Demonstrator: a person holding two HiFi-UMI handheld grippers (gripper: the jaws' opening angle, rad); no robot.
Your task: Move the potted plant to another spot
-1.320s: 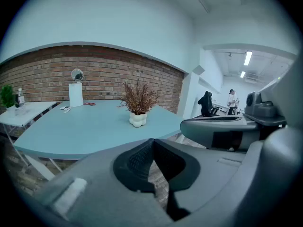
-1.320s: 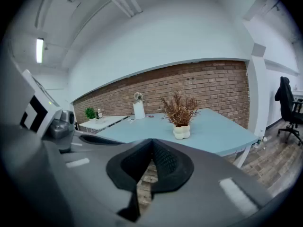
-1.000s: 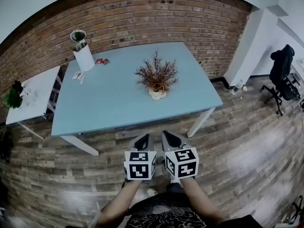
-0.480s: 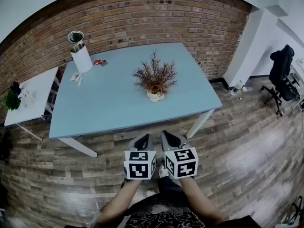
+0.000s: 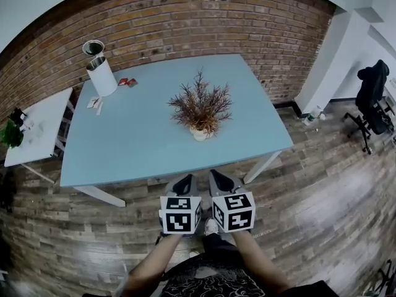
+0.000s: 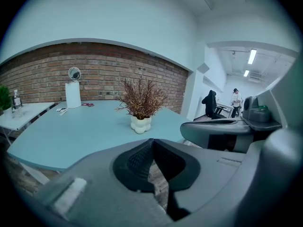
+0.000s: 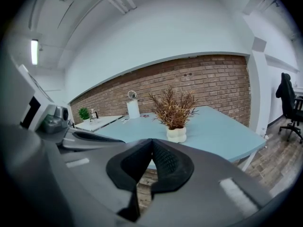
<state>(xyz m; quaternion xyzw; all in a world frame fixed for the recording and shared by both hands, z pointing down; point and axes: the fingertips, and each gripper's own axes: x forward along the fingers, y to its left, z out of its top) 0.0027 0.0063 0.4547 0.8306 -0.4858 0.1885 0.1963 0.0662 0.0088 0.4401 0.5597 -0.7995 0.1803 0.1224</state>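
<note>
A red brick wall (image 5: 185,23) fills the top of the head view, and below it a pale blue table (image 5: 124,147) spans the middle of the frame. The potted plant (image 5: 200,107), a spray of dry brown twigs in a lumpy white pot (image 5: 199,133), stands upright a little right of the table's centre. It is well apart from the white cylinder (image 5: 102,78) at the table's upper left corner. At the bottom centre the left gripper (image 5: 184,183) and the right gripper (image 5: 218,179) hang side by side, short of the table's near edge. Each has its jaws pressed together with nothing between them. The move itself looks not yet begun: to lift the plant cleanly, the jaws would need to part before reaching it and close low on the pot rather than on the brittle twigs, keeping it upright
</note>
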